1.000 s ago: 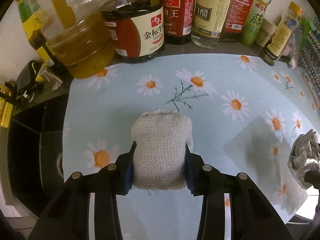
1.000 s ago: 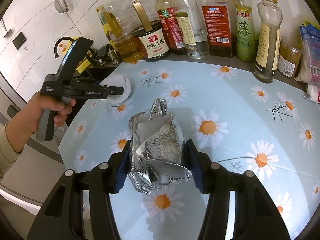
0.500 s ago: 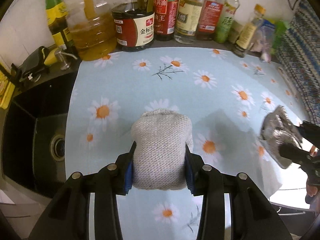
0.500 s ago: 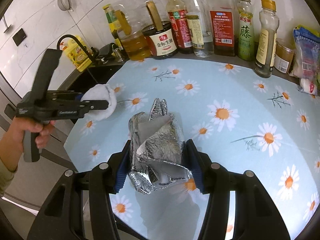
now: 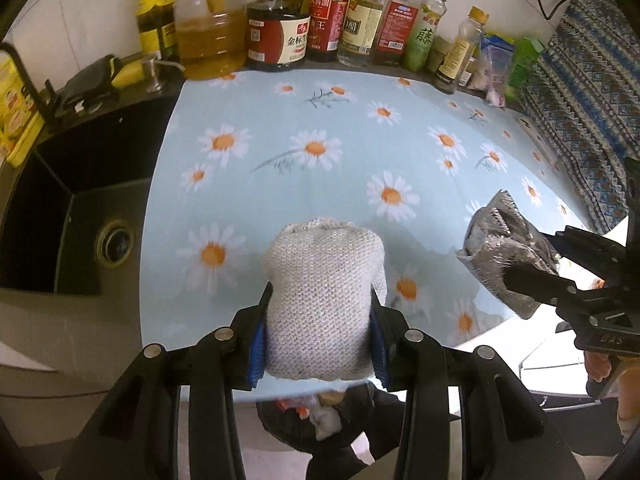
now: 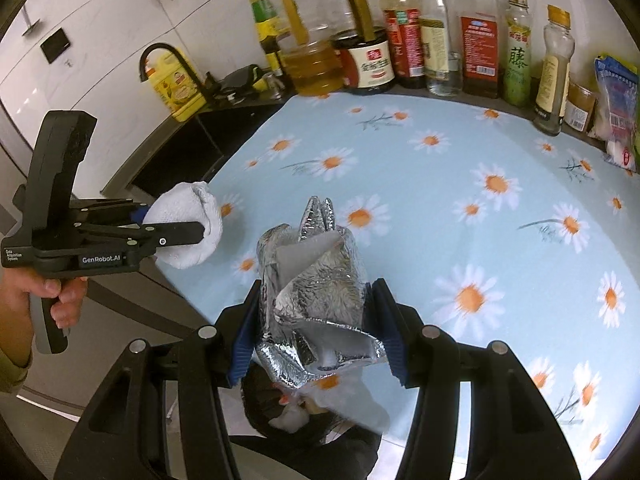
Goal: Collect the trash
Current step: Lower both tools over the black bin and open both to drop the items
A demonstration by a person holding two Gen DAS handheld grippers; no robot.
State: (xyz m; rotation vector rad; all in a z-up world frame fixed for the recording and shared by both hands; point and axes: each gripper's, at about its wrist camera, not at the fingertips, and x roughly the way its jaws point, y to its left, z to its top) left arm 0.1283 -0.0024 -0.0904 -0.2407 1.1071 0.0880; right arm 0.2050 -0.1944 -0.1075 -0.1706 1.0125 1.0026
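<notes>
My left gripper (image 5: 320, 332) is shut on a white knitted cloth wad (image 5: 322, 300), held above the front edge of the daisy-print counter mat (image 5: 320, 120). In the right wrist view the same cloth wad (image 6: 188, 224) shows in the left gripper (image 6: 200, 232). A crumpled silver foil wrapper (image 6: 316, 296) is pinched between the pads of my right gripper (image 6: 316, 324); the left wrist view shows that foil wrapper (image 5: 500, 248) at the right. Below the counter edge a black trash bin (image 5: 316, 420) holds scraps; the right wrist view has the bin (image 6: 296, 412) under the foil.
A row of oil and sauce bottles (image 5: 280, 32) lines the back wall. A black sink (image 5: 72, 200) lies left of the mat, with a tap (image 6: 160, 60) behind it. Snack packets (image 6: 616, 92) sit at the far right. A patterned blue cloth (image 5: 580, 92) hangs on the right.
Both grippers have drawn back from the bottles toward the counter's front edge, still holding the cloth and the foil. The trash bin has come into view beneath them.
</notes>
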